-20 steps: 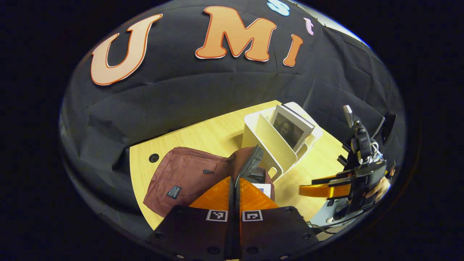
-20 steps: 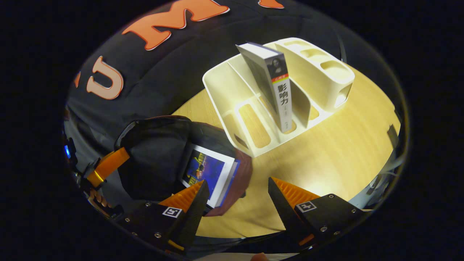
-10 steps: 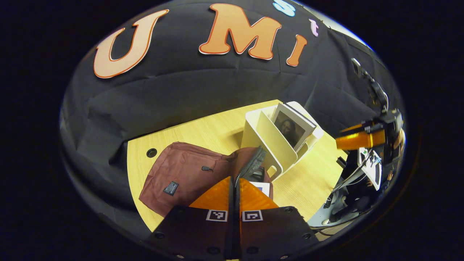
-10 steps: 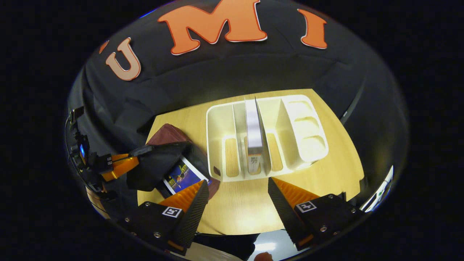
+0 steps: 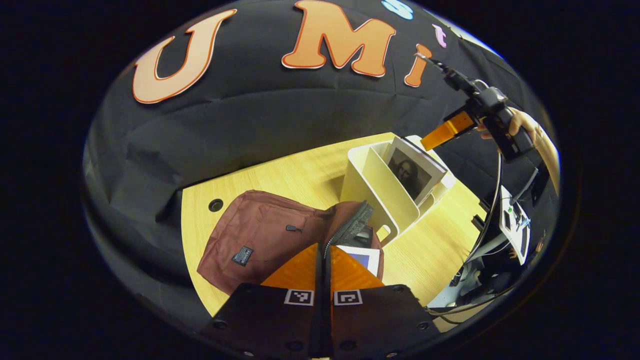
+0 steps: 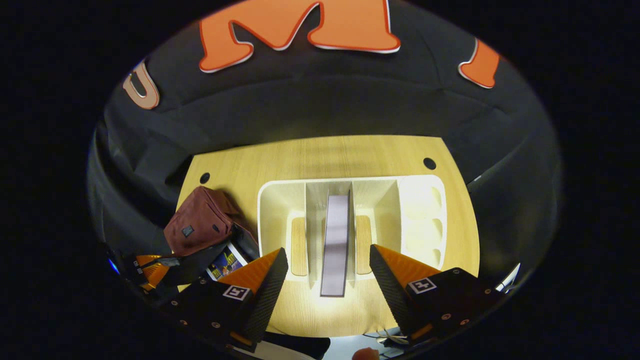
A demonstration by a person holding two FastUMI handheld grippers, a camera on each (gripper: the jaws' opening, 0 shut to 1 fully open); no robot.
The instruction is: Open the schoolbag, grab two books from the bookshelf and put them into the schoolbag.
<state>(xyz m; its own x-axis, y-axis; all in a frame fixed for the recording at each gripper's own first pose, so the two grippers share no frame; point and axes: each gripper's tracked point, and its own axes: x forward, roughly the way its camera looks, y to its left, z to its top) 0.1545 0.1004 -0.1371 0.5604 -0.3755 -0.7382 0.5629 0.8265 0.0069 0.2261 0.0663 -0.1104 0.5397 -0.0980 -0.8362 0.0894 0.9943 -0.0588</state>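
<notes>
Left gripper (image 5: 323, 260): jaws clenched on the zipper edge of the schoolbag's flap (image 5: 350, 227), holding it lifted. Judged purpose: to keep the mouth of the bag open so a book can go in without a second opening move.

Schoolbag (image 5: 260, 240): dark red, lying flat on the near-left part of the counter (image 5: 300, 175). One book with a blue cover (image 5: 361, 256) already sits in the opening, part of it exposed under the raised flap. So one of two books is judged delivered.

Right gripper (image 6: 328, 265): jaws released, spread wide, held high above the bookshelf (image 6: 280, 200) and looking nearly straight down on it. The gap between the jaws is lined up with the remaining book (image 6: 336, 245), which lies between them in that view but well below; no contact yet. The spread is judged set to straddle the book's top edge.

Remaining book: stands upright in a middle slot between two dividers, in the right part of the counter, just beside the bag. The dividers keep it vertical, which leaves the top edge free for a pinch from above.
</notes>
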